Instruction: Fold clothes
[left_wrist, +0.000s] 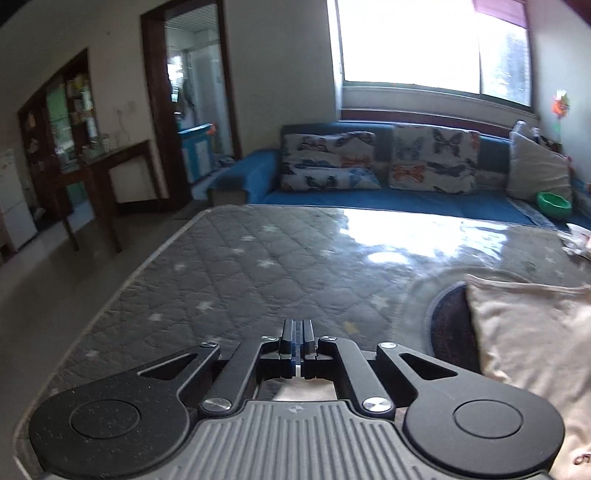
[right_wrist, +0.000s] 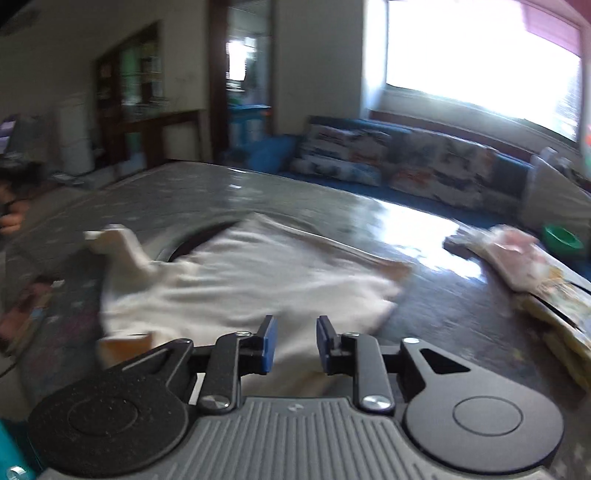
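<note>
Cream garment on mattress; folded pile right.

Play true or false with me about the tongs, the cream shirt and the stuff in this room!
1. The left tongs are shut with nothing between them. True.
2. The right tongs are squeezed tight on the cream shirt. False: they stand apart, above the shirt, not pinching it.
3. The cream shirt hangs on the sofa. False: it lies spread on the grey quilted mattress.
4. The sofa cushions have butterflies on them. True.
5. The green bowl is on the mattress right beside the left tongs. False: it sits far off, near the sofa's end by the window.
</note>
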